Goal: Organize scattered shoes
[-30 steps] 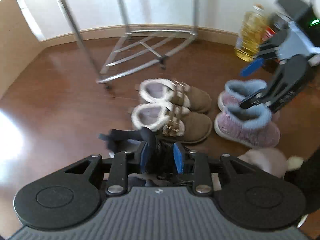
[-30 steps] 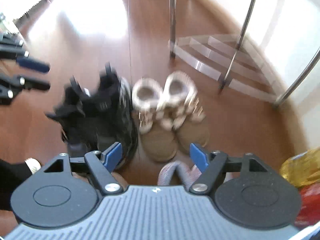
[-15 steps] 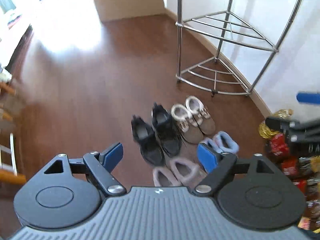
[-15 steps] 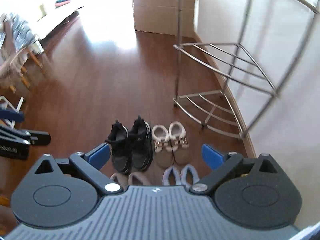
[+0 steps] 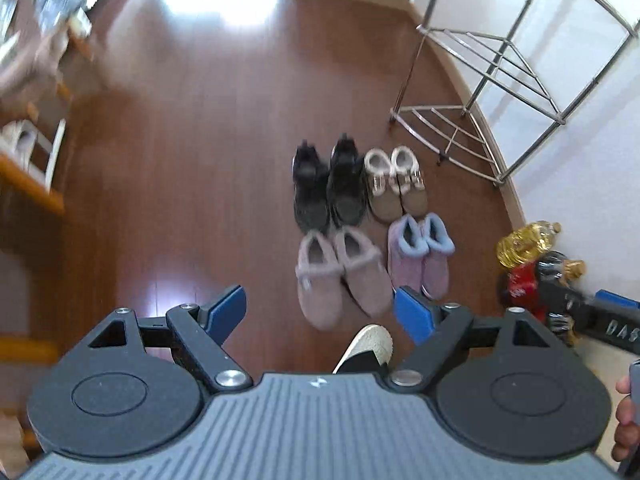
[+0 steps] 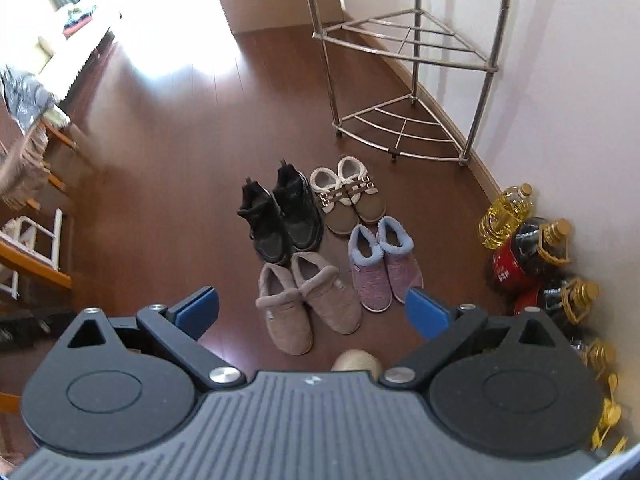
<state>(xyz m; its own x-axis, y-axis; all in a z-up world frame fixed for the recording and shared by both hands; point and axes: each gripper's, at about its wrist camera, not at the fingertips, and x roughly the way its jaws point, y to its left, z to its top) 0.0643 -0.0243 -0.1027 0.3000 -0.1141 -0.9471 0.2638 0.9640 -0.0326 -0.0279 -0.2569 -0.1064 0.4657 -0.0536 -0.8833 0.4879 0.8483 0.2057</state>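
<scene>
Several pairs of shoes stand side by side on the wooden floor. Black sneakers (image 5: 328,184) (image 6: 280,216) sit beside brown fur-lined buckle shoes (image 5: 396,184) (image 6: 348,196). Nearer lie grey-brown slippers (image 5: 340,272) (image 6: 308,300) and pink boots with blue cuffs (image 5: 420,256) (image 6: 384,264). My left gripper (image 5: 322,312) is open and empty, held high above the shoes. My right gripper (image 6: 312,312) is open and empty, also high above them. Part of the right gripper shows at the right edge of the left wrist view (image 5: 600,316).
A metal corner rack (image 5: 500,80) (image 6: 404,80) stands against the white wall. Oil and sauce bottles (image 6: 520,240) (image 5: 528,264) line the wall at right. A wooden chair and stool (image 5: 28,160) (image 6: 32,240) stand at left. The person's foot (image 5: 368,348) is below.
Both grippers have risen well above the floor and pulled back. The left gripper, shut on a black sneaker a second ago, is now open; both black sneakers stand on the floor.
</scene>
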